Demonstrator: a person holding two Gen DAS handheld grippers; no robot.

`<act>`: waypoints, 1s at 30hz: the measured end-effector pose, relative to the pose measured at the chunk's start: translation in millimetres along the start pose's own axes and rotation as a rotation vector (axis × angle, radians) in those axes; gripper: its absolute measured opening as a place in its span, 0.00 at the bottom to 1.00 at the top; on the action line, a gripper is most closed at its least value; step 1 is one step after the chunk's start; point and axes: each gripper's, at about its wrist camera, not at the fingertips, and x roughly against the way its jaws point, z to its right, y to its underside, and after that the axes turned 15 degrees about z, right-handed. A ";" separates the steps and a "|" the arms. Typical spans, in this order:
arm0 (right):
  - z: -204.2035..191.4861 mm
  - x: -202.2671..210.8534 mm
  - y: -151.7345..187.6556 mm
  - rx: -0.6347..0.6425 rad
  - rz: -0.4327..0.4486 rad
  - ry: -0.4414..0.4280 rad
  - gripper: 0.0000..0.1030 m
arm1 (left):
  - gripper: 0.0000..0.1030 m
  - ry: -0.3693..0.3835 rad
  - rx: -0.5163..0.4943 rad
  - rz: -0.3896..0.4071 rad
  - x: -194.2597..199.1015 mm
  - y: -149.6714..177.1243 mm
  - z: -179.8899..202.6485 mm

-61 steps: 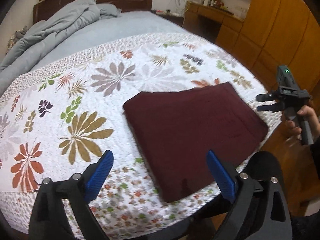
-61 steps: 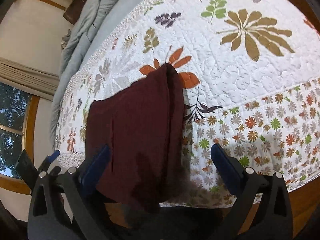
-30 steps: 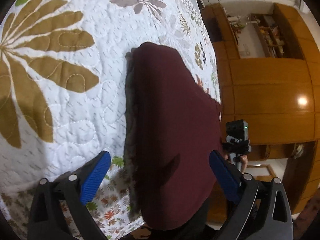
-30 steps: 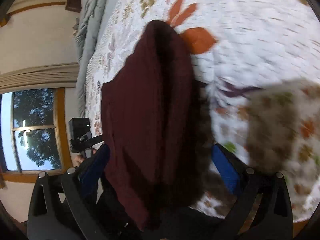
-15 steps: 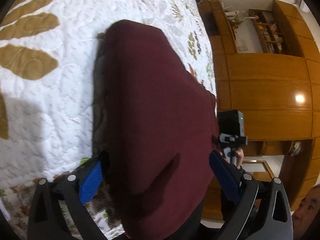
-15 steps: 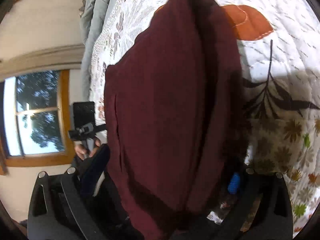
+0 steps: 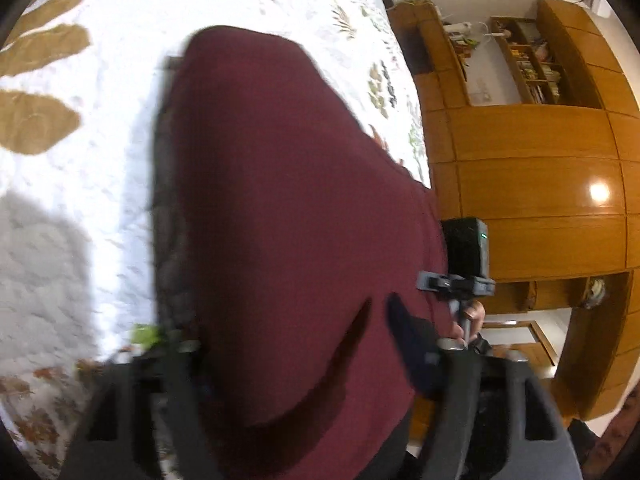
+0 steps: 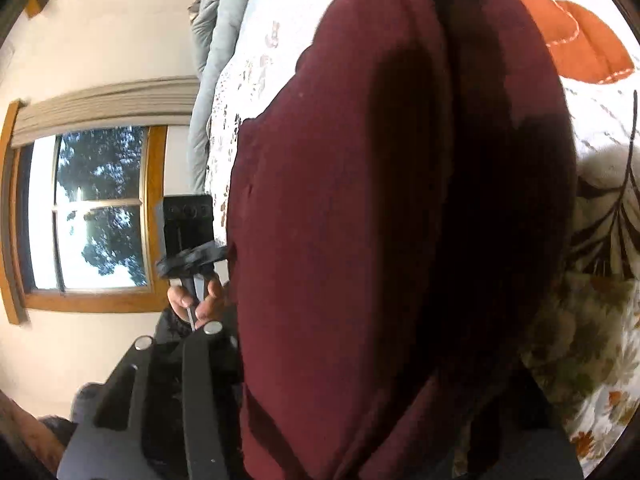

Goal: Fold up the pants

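Item under inspection: the dark maroon folded fabric pants [image 7: 280, 220]. They lie as a compact folded stack on the white quilted bedspread with leaf and flower print [image 7: 100, 140], at the near edge of the bed, with the near end overhanging towards the operator. In the right wrist view the stack shows a layered fold edge with a deep shadowed crease along its length.

Change noted: two seconds ago both tools stood back from the stack with blue pads spread wide and clear of the cloth. Both have since advanced onto the near end, one at each corner. The left hand-held gripper [image 7: 296, 364] now has its jaws narrowed onto the near edge of the stack; the right-hand blue pad presses into the top of the cloth, the other is hidden beneath it. The frame is blurred, so the tool is in motion. The right hand-held gripper [image 8: 360, 380] has cloth filling the space between its fingers and both pads are hidden; it appears clamped on the opposite near corner.

Assessment: the fold looks essentially complete. The two-corner grasp suggests a lift, a further fold or a repositioning of the stack is the step in hand
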 end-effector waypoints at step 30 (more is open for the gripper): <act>-188.0 -219.3 -161.6 0.256 -0.033 0.074 0.46 | 0.38 -0.012 0.012 0.282 169.8 -213.1 -85.2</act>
